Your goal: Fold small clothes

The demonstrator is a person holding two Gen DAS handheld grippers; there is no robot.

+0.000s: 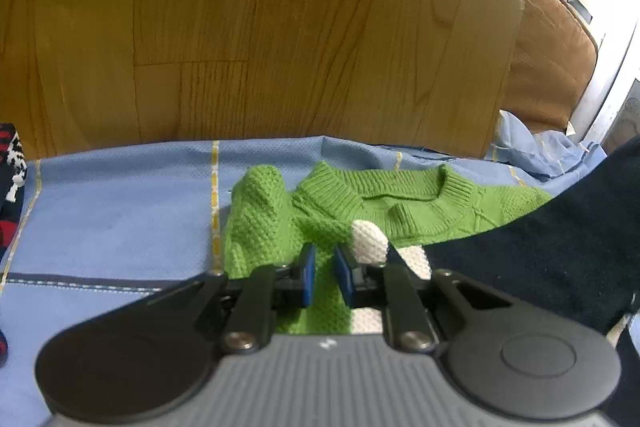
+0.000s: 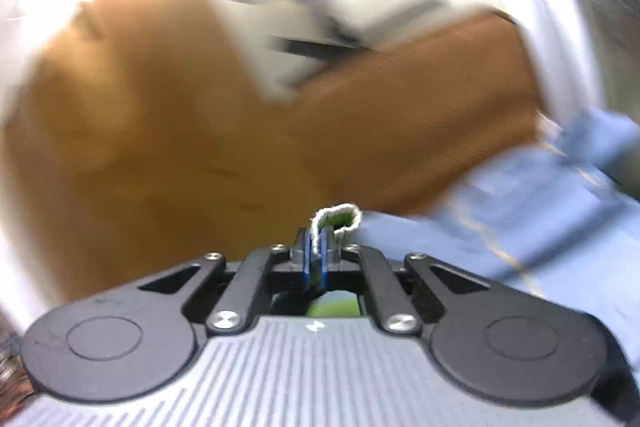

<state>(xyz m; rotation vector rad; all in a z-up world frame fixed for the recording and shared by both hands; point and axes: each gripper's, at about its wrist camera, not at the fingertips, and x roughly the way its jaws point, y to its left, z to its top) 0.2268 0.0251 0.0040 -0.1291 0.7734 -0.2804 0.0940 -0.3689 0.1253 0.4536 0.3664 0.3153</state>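
Note:
A green knitted sweater (image 1: 400,203) with a ribbed collar lies on a blue cloth (image 1: 120,219). One green sleeve (image 1: 256,215) is folded up at its left, and a white cuff (image 1: 370,239) sits near the middle. My left gripper (image 1: 325,255) is low over the sweater, its blue pads close together with green knit filling the narrow gap. In the blurred right wrist view, my right gripper (image 2: 317,247) is shut on a white-edged green piece of the sweater (image 2: 336,221), which sticks up past the pads, lifted above the blue cloth (image 2: 520,227).
A person's dark navy sleeve (image 1: 540,259) crosses the right side over the sweater. A red and navy patterned garment (image 1: 10,187) lies at the left edge. A wooden surface (image 1: 280,27) stands beyond the cloth, with a brown cushion (image 1: 552,67) to its right.

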